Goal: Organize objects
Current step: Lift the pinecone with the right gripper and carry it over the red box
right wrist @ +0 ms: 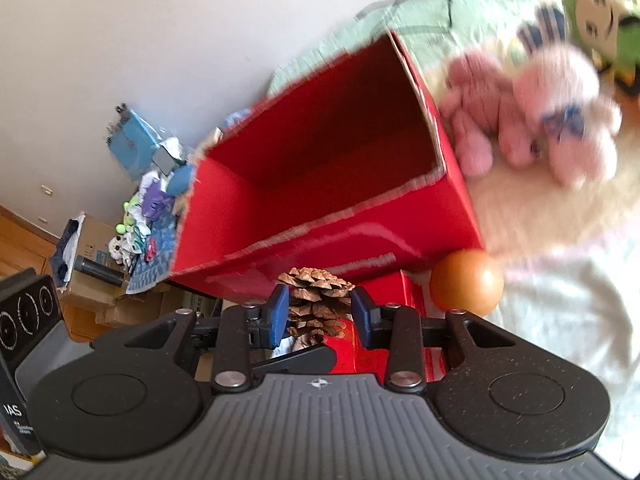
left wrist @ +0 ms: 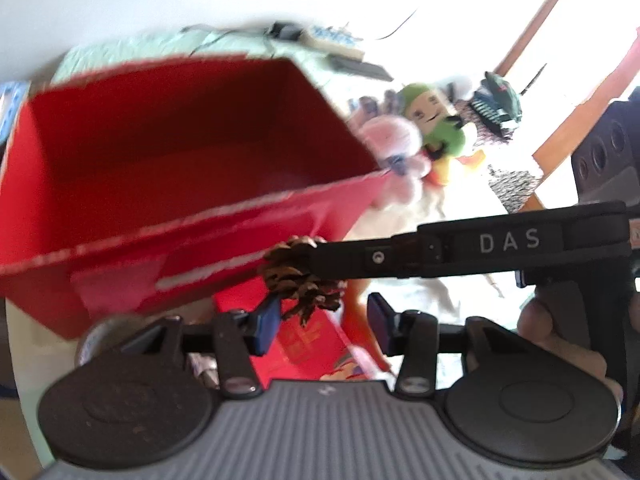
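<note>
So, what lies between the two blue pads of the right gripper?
A brown pine cone sits between the right gripper pads, clearest in the right wrist view.

A bed with a pale green quilt (left wrist: 132, 50) toward the upper left and white bedding (right wrist: 560, 320) at lower right carried everything. On it sat an open red box (left wrist: 168, 152), centre left. Right of the box lay a pink plush toy (right wrist: 532, 120), a green plush doll (left wrist: 432, 120) and an orange ball (right wrist: 466, 284).
</note>
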Motion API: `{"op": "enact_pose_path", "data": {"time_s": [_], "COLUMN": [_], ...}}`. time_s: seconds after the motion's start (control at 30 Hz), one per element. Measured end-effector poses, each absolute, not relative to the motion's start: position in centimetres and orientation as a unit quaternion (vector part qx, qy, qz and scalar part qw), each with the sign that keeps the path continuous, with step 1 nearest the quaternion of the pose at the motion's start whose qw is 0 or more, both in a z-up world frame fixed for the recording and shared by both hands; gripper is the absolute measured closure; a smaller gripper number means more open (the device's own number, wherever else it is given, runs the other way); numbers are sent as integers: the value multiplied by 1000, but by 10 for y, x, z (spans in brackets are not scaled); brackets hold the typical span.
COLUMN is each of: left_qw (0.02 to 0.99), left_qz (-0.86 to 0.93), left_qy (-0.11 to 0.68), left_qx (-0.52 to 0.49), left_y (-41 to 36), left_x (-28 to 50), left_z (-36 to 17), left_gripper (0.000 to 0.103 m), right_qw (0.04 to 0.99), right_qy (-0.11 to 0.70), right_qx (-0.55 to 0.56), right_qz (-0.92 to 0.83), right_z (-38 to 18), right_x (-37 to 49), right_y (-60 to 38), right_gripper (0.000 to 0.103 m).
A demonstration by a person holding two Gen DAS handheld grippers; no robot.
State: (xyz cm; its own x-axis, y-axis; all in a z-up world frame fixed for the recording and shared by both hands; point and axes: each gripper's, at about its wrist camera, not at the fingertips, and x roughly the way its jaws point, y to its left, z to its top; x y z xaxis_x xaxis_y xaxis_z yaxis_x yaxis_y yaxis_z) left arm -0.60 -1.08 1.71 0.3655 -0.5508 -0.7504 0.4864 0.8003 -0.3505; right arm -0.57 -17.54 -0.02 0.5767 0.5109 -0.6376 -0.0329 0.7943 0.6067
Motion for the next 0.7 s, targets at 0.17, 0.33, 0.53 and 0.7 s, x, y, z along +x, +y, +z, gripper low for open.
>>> {"op": "enact_pose_path", "data": {"time_s": [0.17,0.33,0.53,0.7], "left_qw": [837,831,856,838], "left_qz": [-337,-363,-339,-319], "left_qy": [429,415,381,426], "left_qx": [-45,-75,-85,-124], "left_y": [-14,-27,-42,-27], "left_x": [6,41,71,95], "left_z": [47,52,38,14], "left_gripper": [55,55,49,49], "right_qw": [876,872,890,872], "right_qy": [388,403,391,410], "right_qx": [239,210,171,207], "right_qz": [159,184,159,168], "right_z": [32,41,28,16], "right_x": [4,42,81,93], "right_y": [-181,-176,-176,-193], "right_gripper": [66,74,74,73]}}
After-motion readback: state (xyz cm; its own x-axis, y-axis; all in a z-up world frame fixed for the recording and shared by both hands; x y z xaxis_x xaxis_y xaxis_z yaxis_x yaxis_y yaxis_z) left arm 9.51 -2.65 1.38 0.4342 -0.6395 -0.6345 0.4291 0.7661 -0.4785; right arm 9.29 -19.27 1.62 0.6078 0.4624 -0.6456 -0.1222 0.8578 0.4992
